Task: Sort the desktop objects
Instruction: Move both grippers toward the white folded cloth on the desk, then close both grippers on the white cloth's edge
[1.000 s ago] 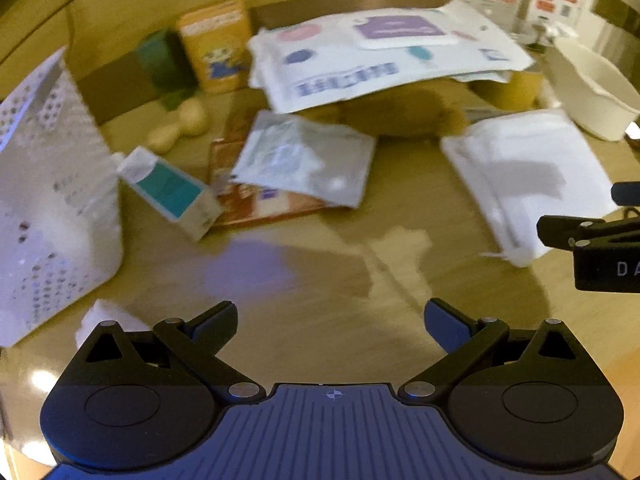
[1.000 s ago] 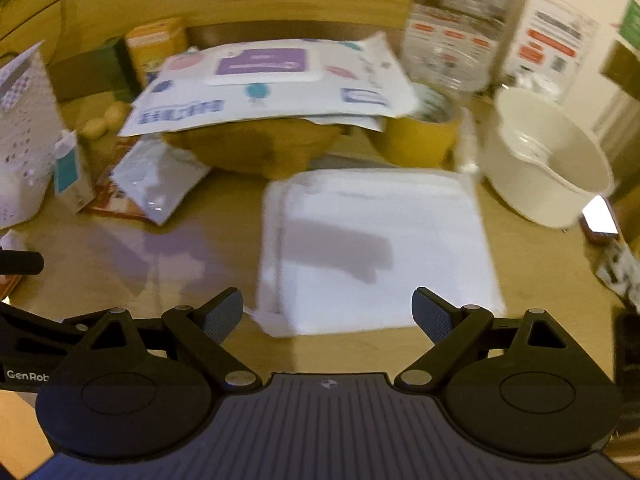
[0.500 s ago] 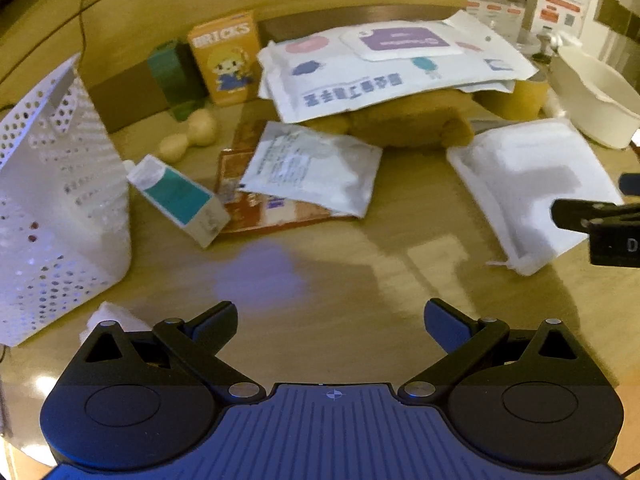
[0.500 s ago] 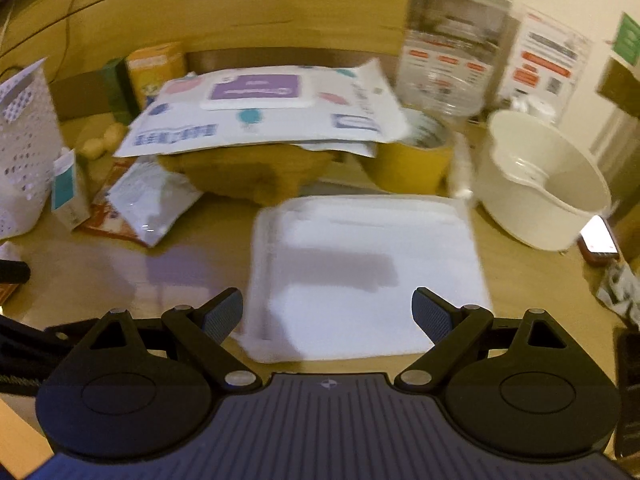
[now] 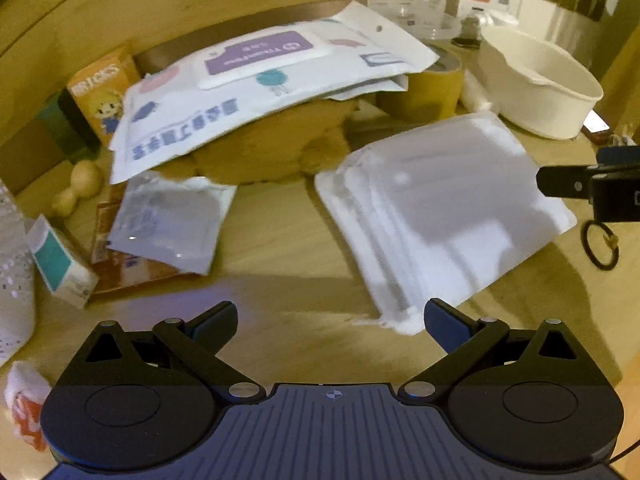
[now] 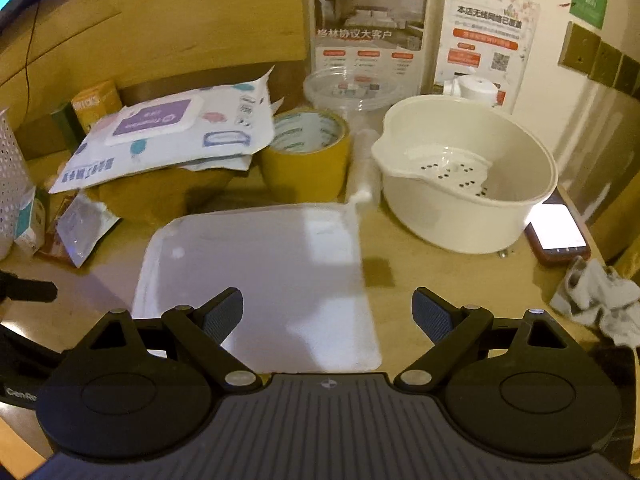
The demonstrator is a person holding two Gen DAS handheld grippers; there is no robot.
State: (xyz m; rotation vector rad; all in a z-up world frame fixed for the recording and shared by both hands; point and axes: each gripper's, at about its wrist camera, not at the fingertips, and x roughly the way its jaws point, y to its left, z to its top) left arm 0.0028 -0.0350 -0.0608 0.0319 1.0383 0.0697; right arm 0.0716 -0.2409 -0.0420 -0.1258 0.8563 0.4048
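Observation:
A flat white pack of tissues (image 6: 260, 276) lies on the wooden desk in front of both grippers; it also shows in the left wrist view (image 5: 440, 216). My right gripper (image 6: 327, 312) is open and empty just above its near edge. My left gripper (image 5: 331, 322) is open and empty near the pack's front left corner. A large wet-wipes pack (image 5: 256, 80) rests on a brown plush toy (image 5: 256, 152). A silver sachet (image 5: 172, 220), a small teal and white box (image 5: 56, 260) and an orange bricks box (image 5: 102, 92) lie at the left.
A white perforated basket (image 5: 12, 264) stands at the far left. A cream colander bowl (image 6: 464, 172), a yellow tape roll (image 6: 308, 148), a phone (image 6: 558, 234) and a crumpled cloth (image 6: 600, 296) are at the right. A black hair tie (image 5: 600, 244) lies near the right gripper.
Both grippers have swung to the right. The white tissue pack now sits closer and more central in both views, and the basket has slid toward the left edge. Both stay open.

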